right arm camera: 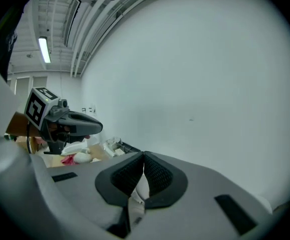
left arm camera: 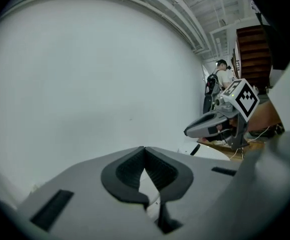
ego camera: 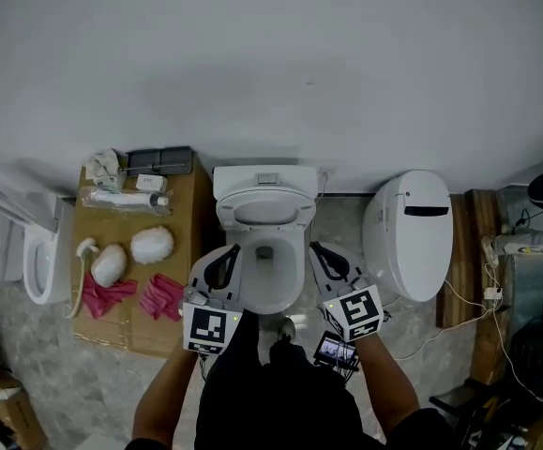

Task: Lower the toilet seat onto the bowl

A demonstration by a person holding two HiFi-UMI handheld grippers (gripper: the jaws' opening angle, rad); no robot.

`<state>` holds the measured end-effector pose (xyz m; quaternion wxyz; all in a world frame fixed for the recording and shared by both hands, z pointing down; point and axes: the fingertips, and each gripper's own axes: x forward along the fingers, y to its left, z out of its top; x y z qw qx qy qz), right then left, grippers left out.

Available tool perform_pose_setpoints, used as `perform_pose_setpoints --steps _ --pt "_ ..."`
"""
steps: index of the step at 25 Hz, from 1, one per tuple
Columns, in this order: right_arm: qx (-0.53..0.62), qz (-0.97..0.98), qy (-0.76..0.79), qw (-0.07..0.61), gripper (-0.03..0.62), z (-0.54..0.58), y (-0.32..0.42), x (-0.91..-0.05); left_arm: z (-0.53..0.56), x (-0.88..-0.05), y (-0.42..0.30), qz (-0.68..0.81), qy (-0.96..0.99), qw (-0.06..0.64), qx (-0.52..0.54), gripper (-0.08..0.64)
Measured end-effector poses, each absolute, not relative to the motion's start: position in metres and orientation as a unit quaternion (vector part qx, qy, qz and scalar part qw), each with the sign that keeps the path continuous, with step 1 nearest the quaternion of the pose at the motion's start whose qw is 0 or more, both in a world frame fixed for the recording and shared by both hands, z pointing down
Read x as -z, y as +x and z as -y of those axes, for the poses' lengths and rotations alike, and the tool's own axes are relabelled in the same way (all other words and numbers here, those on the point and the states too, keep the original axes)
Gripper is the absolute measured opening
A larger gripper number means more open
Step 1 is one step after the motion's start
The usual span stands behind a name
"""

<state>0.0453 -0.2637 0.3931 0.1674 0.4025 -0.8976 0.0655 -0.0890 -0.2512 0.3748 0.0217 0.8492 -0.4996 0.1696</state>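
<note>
Both of my grippers are clenched with nothing in them: in the left gripper view the left gripper (left arm camera: 145, 159) has its ribbed pads meeting tip to tip, and the right gripper view shows the same for the right gripper (right arm camera: 143, 164). From the head view, the left gripper (ego camera: 226, 262) and right gripper (ego camera: 325, 256) hover over the two sides of the toilet bowl (ego camera: 271, 305), which is open and shows only a dark drain at its bottom. The toilet seat (ego camera: 264, 196) stands raised at the far end of the bowl, against the tank (ego camera: 266, 178), and neither gripper touches it. Left of the toilet, a sheet of cardboard (ego camera: 182, 223) carries two white bundles (ego camera: 152, 245), pink cloths (ego camera: 163, 296), a plastic-wrapped package (ego camera: 126, 198) and, at its far edge, a dark flat tray (ego camera: 158, 161). I cannot make out what the tray holds. To the right is a rounded white fixture (ego camera: 412, 237) with a dark slot. I can read no brand or lettering anywhere; the gripper cubes bear only black-and-white square patterns, and a small lit screen (ego camera: 335, 350) near me is too small to read. Only the left gripper view shows a distant person (left arm camera: 220, 76) and a brown staircase (left arm camera: 255, 54). Only the right gripper view shows a ceiling lamp (right arm camera: 43, 49)
</note>
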Motion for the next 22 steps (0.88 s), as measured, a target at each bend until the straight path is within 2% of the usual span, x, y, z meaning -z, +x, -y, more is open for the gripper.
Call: perform_pose_setpoints --steps 8,10,12,22 --pt "-0.072 0.897 0.341 0.273 0.032 0.303 0.026 -0.471 0.297 -0.458 -0.088 0.418 0.873 0.045 -0.248 0.011" --pt "-0.069 0.892 0.327 0.304 0.045 0.313 0.024 -0.492 0.309 -0.476 -0.087 0.395 0.878 0.049 -0.264 0.042" --pt "-0.067 0.886 0.314 0.335 0.092 0.323 0.023 -0.512 0.321 -0.495 -0.086 0.378 0.879 0.046 -0.288 0.101" --pt "-0.028 0.855 0.253 0.452 0.12 0.373 0.018 -0.588 0.367 -0.577 -0.095 0.276 0.862 0.007 -0.425 0.155"
